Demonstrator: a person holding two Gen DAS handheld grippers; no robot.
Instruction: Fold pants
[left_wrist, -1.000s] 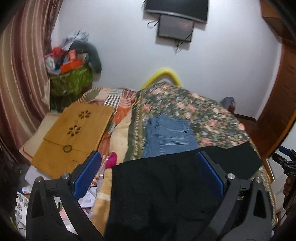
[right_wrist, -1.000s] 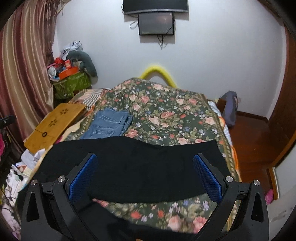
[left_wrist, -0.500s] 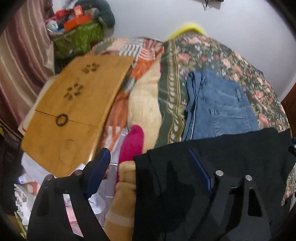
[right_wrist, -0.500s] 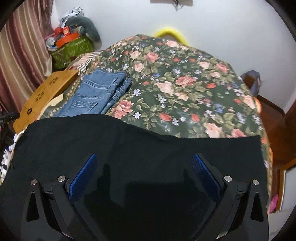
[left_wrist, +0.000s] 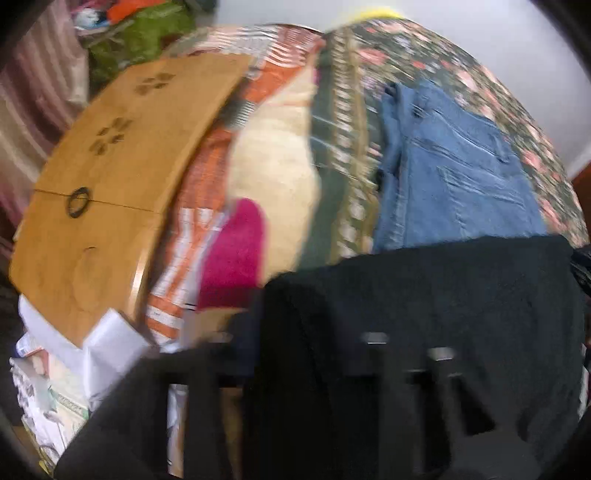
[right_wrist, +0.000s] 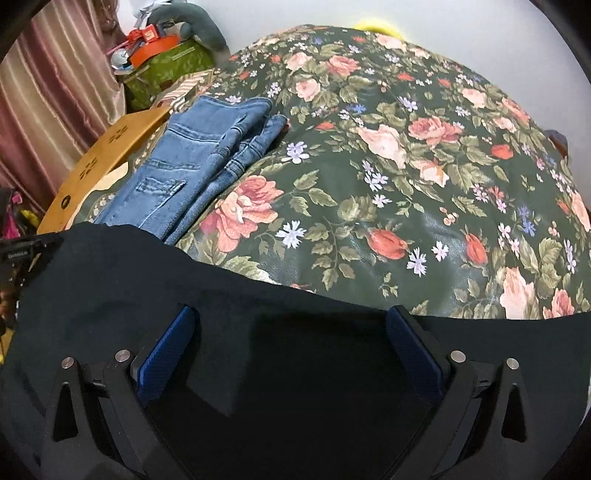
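Observation:
Black pants (right_wrist: 280, 332) lie spread across the near edge of the floral bedspread (right_wrist: 406, 166); they also fill the lower right of the left wrist view (left_wrist: 443, 314). My right gripper (right_wrist: 288, 343) is open, low over the black cloth, its blue pads (right_wrist: 166, 350) wide apart on either side of it. My left gripper (left_wrist: 295, 354) is at the pants' left edge; the view is blurred by motion, and its jaws look much closer together over the cloth edge. I cannot tell whether they grip it.
Folded blue jeans (right_wrist: 192, 166) lie on the bed beyond the pants, also in the left wrist view (left_wrist: 454, 173). A wooden lap table (left_wrist: 110, 177), a pink cloth (left_wrist: 232, 254), papers (left_wrist: 74, 369) and a green basket (right_wrist: 166, 70) crowd the left side.
Both grippers have dropped lower and closer to the black pants. The left gripper's jaws have narrowed at the pants' left edge. The right gripper stays open.

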